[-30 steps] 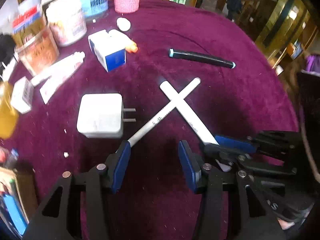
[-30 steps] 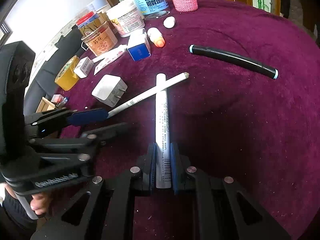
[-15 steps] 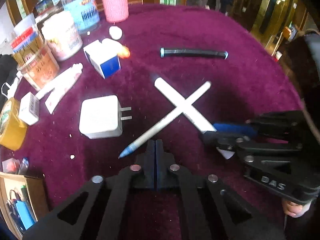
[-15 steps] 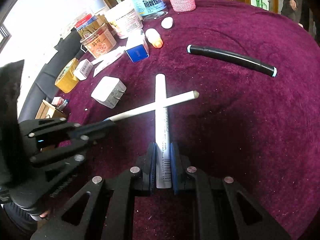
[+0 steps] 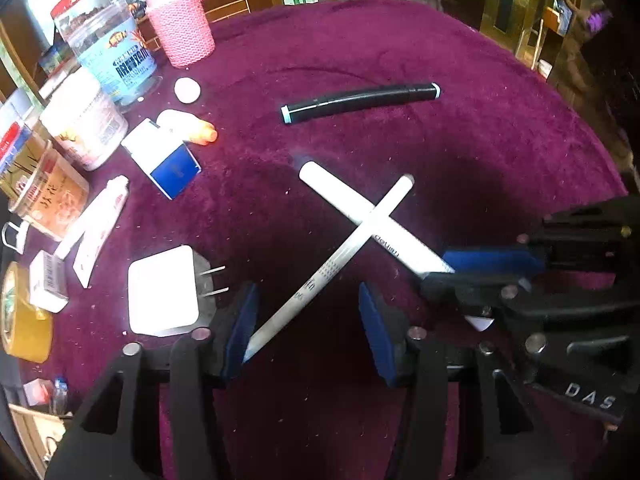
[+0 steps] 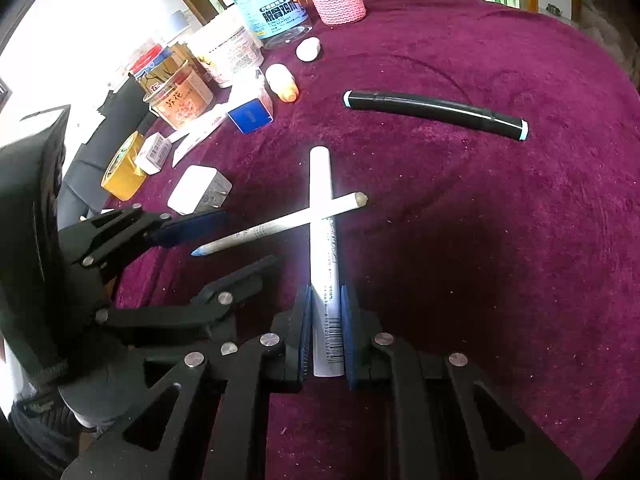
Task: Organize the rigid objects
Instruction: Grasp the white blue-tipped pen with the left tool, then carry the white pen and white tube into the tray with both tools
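Observation:
A thin white pen [image 5: 340,256] lies crossed over a thick white marker [image 5: 360,212] on the purple cloth. My right gripper [image 6: 326,300] is shut on the barcode end of the thick white marker [image 6: 324,248]; in the left wrist view my right gripper [image 5: 448,272] reaches in from the right. My left gripper [image 5: 308,336] is opening, and the pen's blue tip lies between its jaws, close to the left pad, with no pad pressing on it. In the right wrist view my left gripper [image 6: 224,248] straddles the thin pen [image 6: 280,224]. A black marker [image 5: 360,102] lies farther back.
A white plug charger [image 5: 164,288] sits just left of my left gripper. Behind it lie a blue-and-white box [image 5: 168,160], a tube [image 5: 100,220], a tape roll [image 5: 20,320], jars [image 5: 112,60] and a pink knitted cup [image 5: 180,28]. The table's edge curves down the right.
My left gripper stood open at the pen's end, then shut with the pen lying free ahead of it, and is now open again around the tip. The pen's far end swung right. The right gripper kept still.

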`<state>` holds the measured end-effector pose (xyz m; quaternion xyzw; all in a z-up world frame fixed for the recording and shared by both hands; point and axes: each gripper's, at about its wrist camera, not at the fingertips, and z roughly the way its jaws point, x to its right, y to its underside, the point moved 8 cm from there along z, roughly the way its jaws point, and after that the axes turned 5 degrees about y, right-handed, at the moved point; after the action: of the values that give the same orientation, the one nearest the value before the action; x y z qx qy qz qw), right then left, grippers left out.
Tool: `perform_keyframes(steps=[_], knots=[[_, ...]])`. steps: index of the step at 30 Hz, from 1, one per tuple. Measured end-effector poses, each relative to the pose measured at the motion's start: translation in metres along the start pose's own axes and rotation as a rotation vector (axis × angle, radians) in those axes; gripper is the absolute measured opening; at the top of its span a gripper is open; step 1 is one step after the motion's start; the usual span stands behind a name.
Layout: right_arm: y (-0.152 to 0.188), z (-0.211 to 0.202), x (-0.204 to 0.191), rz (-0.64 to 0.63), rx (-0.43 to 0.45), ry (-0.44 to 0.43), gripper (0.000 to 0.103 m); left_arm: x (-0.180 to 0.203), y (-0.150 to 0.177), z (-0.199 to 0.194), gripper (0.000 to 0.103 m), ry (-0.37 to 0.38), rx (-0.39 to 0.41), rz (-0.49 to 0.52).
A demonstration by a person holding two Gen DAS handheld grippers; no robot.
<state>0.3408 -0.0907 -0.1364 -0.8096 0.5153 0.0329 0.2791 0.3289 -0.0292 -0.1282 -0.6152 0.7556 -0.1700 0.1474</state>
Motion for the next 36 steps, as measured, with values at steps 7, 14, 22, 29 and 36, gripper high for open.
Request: perform_keyframes(steps=[7, 14, 22, 29, 36], knots=[[0.0, 0.001, 0.0, -0.005, 0.002, 0.009, 0.012, 0.018, 0.006, -0.004, 0.005, -0.072, 0.006, 0.076], [-0.007, 0.006, -0.008, -0.045, 0.066, 0.07, 0.013, 0.002, 0.046, -0.035, 0.005, 0.038, -0.038, -0.15], [-0.016, 0.015, -0.024, -0.14, 0.186, 0.257, 0.012, -0.018, 0.116, -0.126, 0.005, 0.158, 0.128, -0.457], [0.005, 0.006, -0.027, -0.106, 0.17, 0.291, 0.012, -0.04, 0.175, -0.181, 0.006, 0.17, 0.217, -0.553], [0.049, -0.015, -0.04, 0.087, 0.125, 0.186, 0.012, -0.071, 0.217, -0.195, 0.006, 0.212, 0.239, -0.664]])
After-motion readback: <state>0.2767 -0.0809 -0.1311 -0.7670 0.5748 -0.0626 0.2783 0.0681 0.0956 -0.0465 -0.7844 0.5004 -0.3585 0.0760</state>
